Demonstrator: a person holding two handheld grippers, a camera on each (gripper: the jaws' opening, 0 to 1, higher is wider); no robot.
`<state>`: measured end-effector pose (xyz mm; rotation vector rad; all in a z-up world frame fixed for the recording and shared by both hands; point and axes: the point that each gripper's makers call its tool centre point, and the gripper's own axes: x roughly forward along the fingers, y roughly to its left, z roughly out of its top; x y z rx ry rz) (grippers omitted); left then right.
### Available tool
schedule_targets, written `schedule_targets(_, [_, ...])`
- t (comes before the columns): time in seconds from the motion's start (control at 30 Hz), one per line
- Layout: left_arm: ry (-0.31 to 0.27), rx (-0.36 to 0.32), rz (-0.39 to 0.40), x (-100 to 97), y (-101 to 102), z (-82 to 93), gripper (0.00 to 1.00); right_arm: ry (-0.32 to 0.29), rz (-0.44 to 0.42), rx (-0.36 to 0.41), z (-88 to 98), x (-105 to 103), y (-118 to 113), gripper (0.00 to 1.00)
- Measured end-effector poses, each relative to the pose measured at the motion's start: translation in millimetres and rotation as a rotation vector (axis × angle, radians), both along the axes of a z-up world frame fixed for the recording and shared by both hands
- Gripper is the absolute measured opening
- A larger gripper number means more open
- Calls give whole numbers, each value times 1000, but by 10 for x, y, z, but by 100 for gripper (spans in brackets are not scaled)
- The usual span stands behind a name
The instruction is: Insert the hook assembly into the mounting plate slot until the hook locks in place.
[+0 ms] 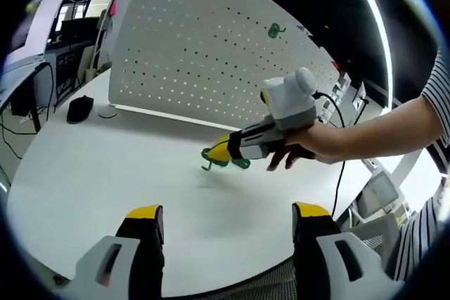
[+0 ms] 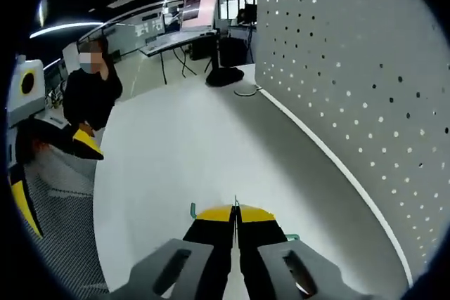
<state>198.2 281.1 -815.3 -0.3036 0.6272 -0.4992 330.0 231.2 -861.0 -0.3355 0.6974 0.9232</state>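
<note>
The white perforated mounting plate (image 1: 204, 47) stands upright at the back of the white table (image 1: 105, 173), and one green hook (image 1: 274, 31) hangs on it near the upper right. A hand holds my right gripper (image 1: 221, 147) low over the table, shut on a green hook assembly (image 1: 213, 161). In the right gripper view the jaws of the right gripper (image 2: 235, 217) are pressed together, with green hook parts (image 2: 192, 209) poking out on both sides, and the plate (image 2: 351, 68) rises to the right. My left gripper (image 1: 228, 219) is open with nothing between its jaws; it also shows as the left gripper (image 2: 42, 166) at the left edge.
A black mouse (image 1: 79, 108) and a cable lie at the table's far left by the plate's end. Desks with monitors (image 2: 200, 5) stand beyond. A person in black (image 2: 91, 86) stands past the table. A mesh chair seat (image 2: 63, 230) is beside the table edge.
</note>
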Motion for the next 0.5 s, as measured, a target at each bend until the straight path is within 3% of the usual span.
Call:
schedule_targets(0.07, [8, -9, 8, 4, 4, 17, 77, -14, -18, 17, 89, -6, -19, 0])
schedule_targets(0.13, [-27, -8, 23, 46, 9, 108, 77, -57, -43, 53, 214, 16, -18, 0])
schedule_targets(0.33, [-27, -65, 36, 147, -55, 273, 78, -84, -98, 114, 451, -70, -41, 0])
schedule_targets(0.5, [-23, -44, 26, 215, -79, 401, 78, -93, -151, 169, 561, -189, -72, 0])
